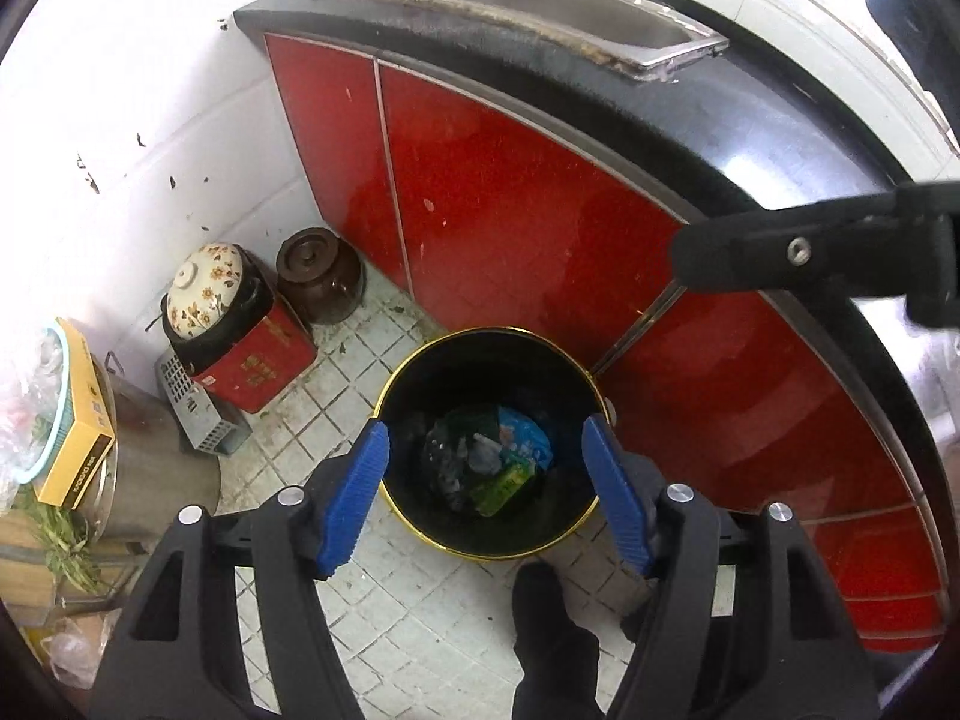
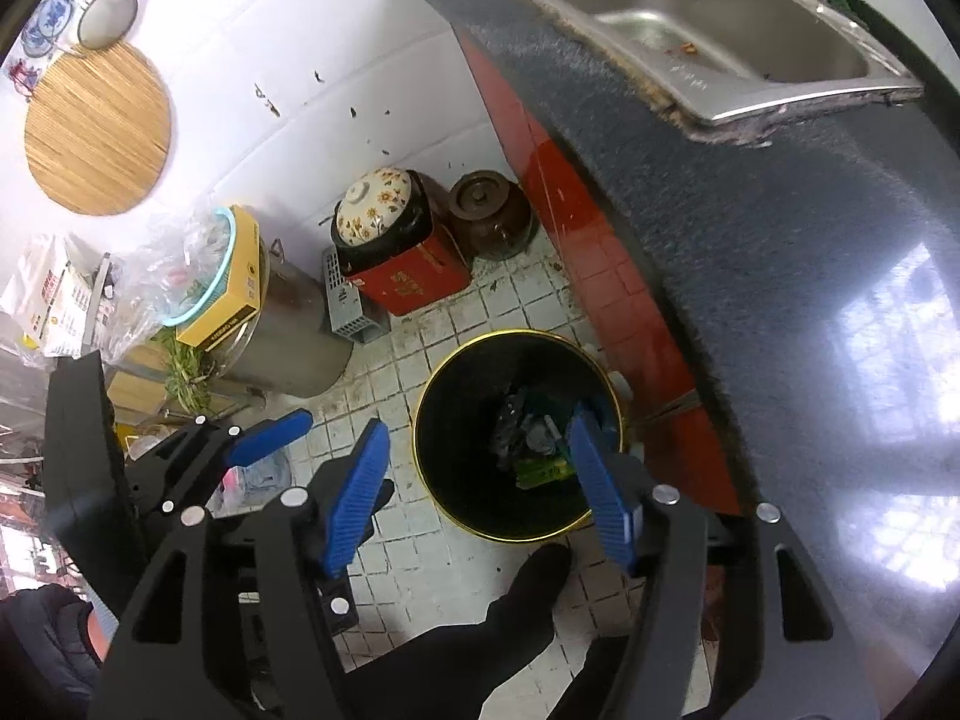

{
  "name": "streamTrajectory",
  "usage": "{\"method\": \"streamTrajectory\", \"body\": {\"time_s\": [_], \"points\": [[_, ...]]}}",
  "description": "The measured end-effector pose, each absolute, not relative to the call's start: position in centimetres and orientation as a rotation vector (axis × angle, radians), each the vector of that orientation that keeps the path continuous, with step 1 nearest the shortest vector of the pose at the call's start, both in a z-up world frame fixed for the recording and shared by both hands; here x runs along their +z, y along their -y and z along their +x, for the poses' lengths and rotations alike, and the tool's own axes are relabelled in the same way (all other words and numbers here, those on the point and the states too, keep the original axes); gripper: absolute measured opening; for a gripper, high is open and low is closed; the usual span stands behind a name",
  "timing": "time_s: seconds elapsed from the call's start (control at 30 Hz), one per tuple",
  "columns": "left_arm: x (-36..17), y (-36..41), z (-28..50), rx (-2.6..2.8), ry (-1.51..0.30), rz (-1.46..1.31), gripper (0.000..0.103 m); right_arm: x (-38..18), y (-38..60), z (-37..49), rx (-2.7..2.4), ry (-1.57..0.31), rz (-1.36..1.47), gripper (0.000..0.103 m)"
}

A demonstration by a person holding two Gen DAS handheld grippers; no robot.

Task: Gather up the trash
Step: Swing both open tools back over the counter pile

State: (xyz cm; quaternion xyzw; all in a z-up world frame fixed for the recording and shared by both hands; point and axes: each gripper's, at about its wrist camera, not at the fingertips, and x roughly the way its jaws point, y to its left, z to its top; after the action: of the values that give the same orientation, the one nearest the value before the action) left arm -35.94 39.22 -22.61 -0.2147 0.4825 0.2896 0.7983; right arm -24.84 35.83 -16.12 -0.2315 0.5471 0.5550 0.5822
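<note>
In the left wrist view, the wall side at nine o'clock holds a yellow cardboard box (image 1: 75,450) on a steel drum and a flowered ceramic lid (image 1: 204,291) on a black pot standing on a red tin; none of it reads as loose rubbish. At the centre, the left gripper (image 1: 486,468) hangs over the round black bin with a gold rim (image 1: 414,531), its blue pads spread wide with nothing between them. The trash, a heap of blue, green and grey crumpled wrappers (image 1: 501,462), lies at the bottom of that bin, so the drop looks done for this load. In the right wrist view, the right gripper (image 2: 480,474) is likewise spread and empty above the same bin, near six o'clock. Further toward two o'clock, the dark speckled desk (image 2: 750,228) carries a steel sink (image 2: 780,102) with small orange scraps (image 2: 687,49) in its basin. Those, and the grime on the white tiled floor (image 2: 432,336), may be what is left to gather.
</note>
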Motion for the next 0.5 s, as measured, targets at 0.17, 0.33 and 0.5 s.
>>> {"method": "streamTrajectory", "body": {"time_s": [0.17, 0.33, 0.5], "points": [[-19.7, -36.9, -34.4, 0.616, -1.027, -0.369, 0.088, -12.4, -31.1, -21.7, 1.244, -1.185, -0.486, 0.072], [-16.8, -33.5, -30.8, 0.519, -1.013, -0.303, 0.091, -8.3, -22.0, -15.2, 1.070, -1.119, -0.351, 0.080], [-13.2, -26.6, -23.8, 0.307, -0.972, -0.197, 0.091, -4.6, -9.2, -8.7, 0.808, -1.040, -0.216, 0.081]]}}
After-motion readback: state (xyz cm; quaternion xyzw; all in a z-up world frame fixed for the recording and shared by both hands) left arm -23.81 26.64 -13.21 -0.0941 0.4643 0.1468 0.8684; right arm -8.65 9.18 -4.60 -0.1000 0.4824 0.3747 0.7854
